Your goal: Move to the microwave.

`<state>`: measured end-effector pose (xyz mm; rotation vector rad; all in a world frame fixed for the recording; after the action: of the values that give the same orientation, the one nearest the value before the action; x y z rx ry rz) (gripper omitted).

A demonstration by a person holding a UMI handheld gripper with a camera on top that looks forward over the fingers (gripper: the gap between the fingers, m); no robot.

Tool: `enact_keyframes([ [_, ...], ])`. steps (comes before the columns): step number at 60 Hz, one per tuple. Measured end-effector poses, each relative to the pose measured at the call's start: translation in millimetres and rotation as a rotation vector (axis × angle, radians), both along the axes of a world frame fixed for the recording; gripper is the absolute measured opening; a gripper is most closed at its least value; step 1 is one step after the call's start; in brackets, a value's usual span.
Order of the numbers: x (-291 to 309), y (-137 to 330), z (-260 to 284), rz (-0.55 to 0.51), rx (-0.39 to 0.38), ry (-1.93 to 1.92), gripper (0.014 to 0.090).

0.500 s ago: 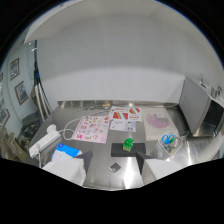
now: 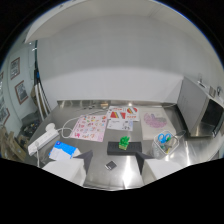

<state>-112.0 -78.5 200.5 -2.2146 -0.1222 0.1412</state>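
Observation:
The microwave [image 2: 200,107] stands at the right end of the metal table [image 2: 70,111], a grey box with a dark door, well beyond my right finger. My gripper [image 2: 112,161] is open above the table's near side, its white fingers [image 2: 65,170] spread wide. A small black object [image 2: 111,164] lies on the table between the fingertips, touching neither. Just ahead of them a green toy [image 2: 124,142] sits on a black mat [image 2: 125,148].
Printed sheets [image 2: 90,127] lie across the middle of the table. A clear cup holding blue scissors [image 2: 165,140] stands between the mat and the microwave. A white power strip [image 2: 42,139] and a blue-and-white box [image 2: 64,149] lie left. Framed pictures [image 2: 20,90] hang on the left wall.
The view has shifted only slightly, with the table objects drifting a little to the left. The fingers stay spread as before.

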Motion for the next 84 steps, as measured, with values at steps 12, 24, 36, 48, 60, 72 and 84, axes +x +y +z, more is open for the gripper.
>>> enact_keyframes([
  [12,50.6,-18.4,-17.0,-0.032,-0.009,-0.035,0.084],
  [24,129.1,-37.4,-36.2,-0.108,-0.055,-0.077,0.0842],
  [36,215.7,-33.1,-50.5,-0.183,-0.081,-0.103,0.0838],
  [48,295.8,-7.0,-56.2,-0.211,-0.082,-0.104,0.0841],
  [60,362.5,42.0,-57.4,-0.219,-0.061,-0.091,0.0842],
  [72,410.6,91.1,-62.0,-0.217,-0.049,-0.078,0.0842],
  [84,434.5,132.4,-63.9,-0.208,-0.034,-0.061,0.0842],
])
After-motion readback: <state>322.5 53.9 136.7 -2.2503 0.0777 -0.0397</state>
